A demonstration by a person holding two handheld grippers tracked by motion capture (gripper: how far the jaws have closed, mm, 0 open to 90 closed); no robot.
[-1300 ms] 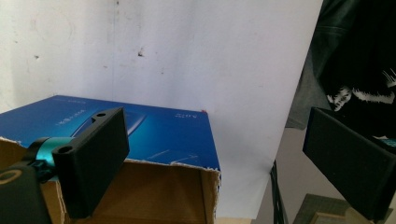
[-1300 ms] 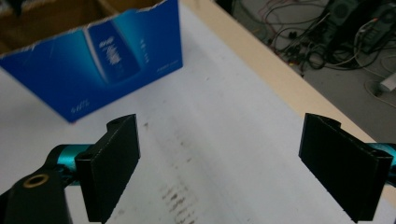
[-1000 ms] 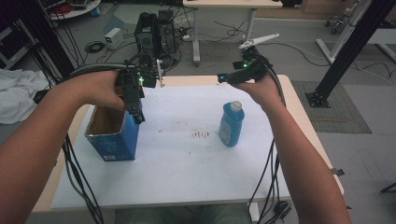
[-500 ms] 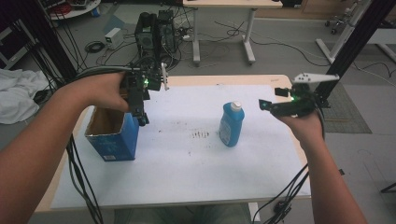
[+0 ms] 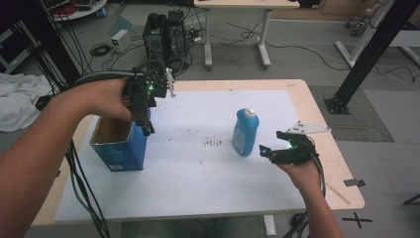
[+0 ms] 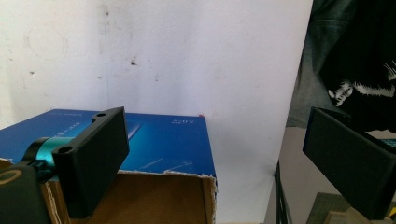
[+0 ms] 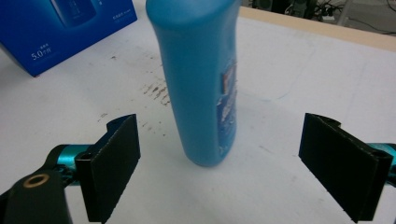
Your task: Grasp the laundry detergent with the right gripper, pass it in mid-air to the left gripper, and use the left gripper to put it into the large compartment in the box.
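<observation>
The left tongs [image 5: 147, 125] hang in the high view above the open top of a blue cardboard box [image 5: 119, 146], jaws pointing down at its far right corner and holding nothing; from this angle the gap between them cannot be judged. The right tongs [image 5: 270, 151] are held low over the tabletop [image 5: 317, 124], aimed leftward at a blue plastic bottle with a white cap [image 5: 245, 131] that stands upright just beyond their tips, not touched. A white paper sheet [image 5: 198, 183] covers most of the light wooden tabletop, with a patch of dark smudges [image 5: 213, 143] between box and bottle. The person's left hand [image 5: 106, 99] grips the left tongs from behind, and the right hand [image 5: 304, 171] carries the right ones from below.

In the left gripper view, the left tongs [image 6: 215, 158] stand wide apart and empty. Below and between them lies the box [image 6: 154, 144], its blue side facing up and its torn brown inner edge near the left jaw. Beyond it the white sheet [image 6: 187, 56] spreads out.

In the right gripper view, the right tongs [image 7: 219, 163] are spread wide, clasping nothing. The bottle [image 7: 201, 79] stands upright just ahead, centred in the gap and clear of both jaws, a worn label [image 7: 227, 102] on its right side. The box [image 7: 56, 28] sits well beyond the left jaw, and the smudges [image 7: 156, 91] lie just left of the bottle.
</observation>
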